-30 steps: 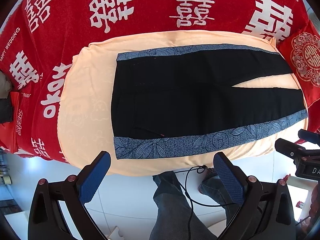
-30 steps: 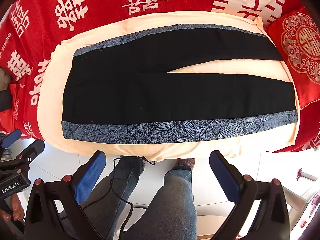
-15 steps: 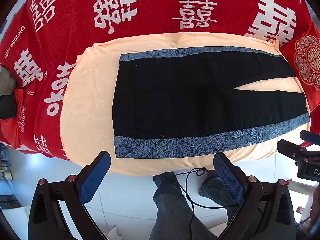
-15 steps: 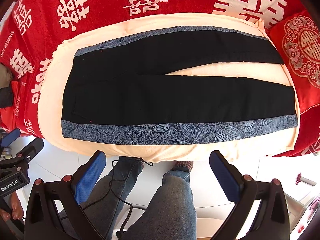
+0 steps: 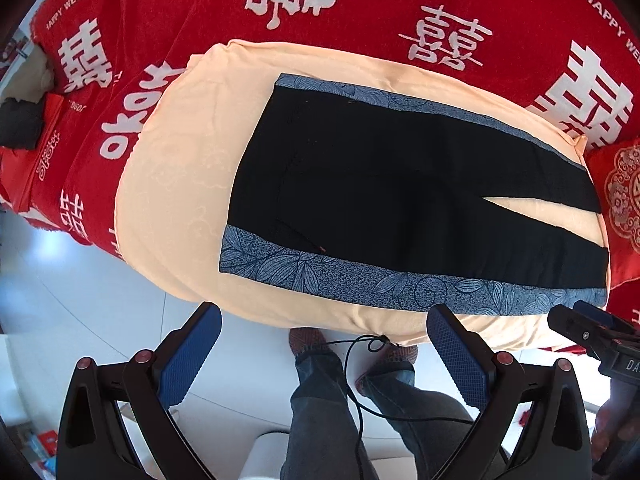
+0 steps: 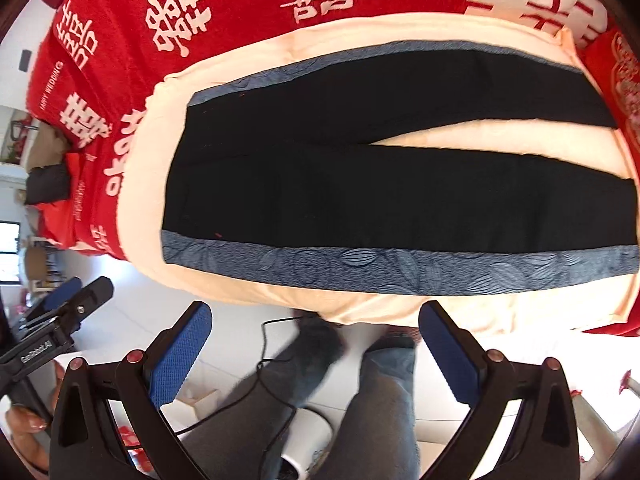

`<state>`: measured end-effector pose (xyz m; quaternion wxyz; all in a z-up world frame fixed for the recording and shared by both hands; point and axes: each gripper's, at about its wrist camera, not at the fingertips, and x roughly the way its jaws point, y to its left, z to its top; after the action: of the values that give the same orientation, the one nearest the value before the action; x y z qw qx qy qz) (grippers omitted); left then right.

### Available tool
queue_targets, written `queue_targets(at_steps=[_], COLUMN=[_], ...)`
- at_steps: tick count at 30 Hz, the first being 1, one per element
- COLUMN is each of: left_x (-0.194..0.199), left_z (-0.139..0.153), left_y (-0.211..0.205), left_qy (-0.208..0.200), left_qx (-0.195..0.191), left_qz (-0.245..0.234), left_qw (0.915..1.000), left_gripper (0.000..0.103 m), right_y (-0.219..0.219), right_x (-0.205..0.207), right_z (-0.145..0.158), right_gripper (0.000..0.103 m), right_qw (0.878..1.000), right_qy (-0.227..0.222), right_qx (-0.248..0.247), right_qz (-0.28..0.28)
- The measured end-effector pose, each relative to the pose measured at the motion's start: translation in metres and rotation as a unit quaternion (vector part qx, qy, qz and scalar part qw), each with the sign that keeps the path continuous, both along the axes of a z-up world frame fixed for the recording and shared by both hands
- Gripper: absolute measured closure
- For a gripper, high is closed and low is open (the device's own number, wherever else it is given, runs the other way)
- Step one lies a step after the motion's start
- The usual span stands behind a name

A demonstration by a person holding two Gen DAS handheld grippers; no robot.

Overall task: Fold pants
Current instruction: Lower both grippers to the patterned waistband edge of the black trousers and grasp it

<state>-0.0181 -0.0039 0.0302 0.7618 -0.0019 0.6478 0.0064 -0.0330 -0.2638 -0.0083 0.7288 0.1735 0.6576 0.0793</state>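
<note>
While both sets of fingers hang wide and empty, the pants (image 5: 400, 184) lie flat ahead of the left gripper (image 5: 324, 344) and right gripper (image 6: 316, 340). We judge them light, limp cloth; best pinched at the patterned side band (image 6: 360, 268).

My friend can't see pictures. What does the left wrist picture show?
Black pants with blue leafy side stripes lie flat and unfolded on a peach cushion over a red bedspread. The left gripper hovers in front, jaws open and empty.
</note>
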Motion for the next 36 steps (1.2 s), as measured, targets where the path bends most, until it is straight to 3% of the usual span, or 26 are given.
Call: queue_targets(at_steps=[4, 7, 12, 15, 17, 22, 25, 29, 35, 36], left_x=[0.006, 0.013, 0.011, 0.005, 0.0, -0.004, 0.0, 0.007, 0.027, 0.031], left_z=[-0.025, -0.06, -0.115, -0.149, -0.17, -0.207, -0.215, -0.22, -0.218, -0.217], left_y=[0.015, 0.026, 0.055, 0.074, 0.083, 0.09, 0.09, 0.085, 0.078, 0.078], left_qy=[0.0, 0.019, 0.014, 0.021, 0.023, 0.036, 0.037, 0.042, 0.024, 0.016], left_qx=[-0.014, -0.026, -0.084, -0.139, -0.167, -0.207, -0.231, -0.269, -0.326, -0.329], left_qz=[0.001, 0.006, 0.034, 0.063, 0.075, 0.083, 0.084, 0.085, 0.132, 0.139], left_qw=[0.9999, 0.9995, 0.9958, 0.988, 0.9828, 0.9742, 0.9687, 0.9583, 0.9357, 0.9338], left_gripper=[0.0, 0.0, 0.0, 0.0, 0.0, 0.0, 0.0, 0.0, 0.0, 0.004], right_y=[0.007, 0.017, 0.041, 0.052, 0.058, 0.062, 0.059, 0.054, 0.051, 0.046], right_x=[0.004, 0.006, 0.004, -0.004, -0.012, -0.017, -0.008, 0.006, 0.013, 0.009], right_z=[-0.023, -0.056, -0.126, -0.168, -0.195, -0.234, -0.238, -0.208, -0.178, -0.179], right_gripper=[0.0, 0.0, 0.0, 0.007, 0.02, 0.021, 0.026, 0.026, 0.026, 0.026], right_qw=[0.999, 0.994, 0.967, 0.951, 0.94, 0.924, 0.91, 0.891, 0.893, 0.897], right_qy=[-0.001, 0.014, 0.048, 0.073, 0.082, 0.076, 0.054, 0.006, -0.016, -0.012], right_qx=[0.043, 0.11, 0.245, 0.29, 0.316, 0.357, 0.389, 0.432, 0.437, 0.431], right_qz=[0.0, -0.019, -0.058, -0.082, -0.093, -0.112, -0.132, -0.138, -0.103, -0.102])
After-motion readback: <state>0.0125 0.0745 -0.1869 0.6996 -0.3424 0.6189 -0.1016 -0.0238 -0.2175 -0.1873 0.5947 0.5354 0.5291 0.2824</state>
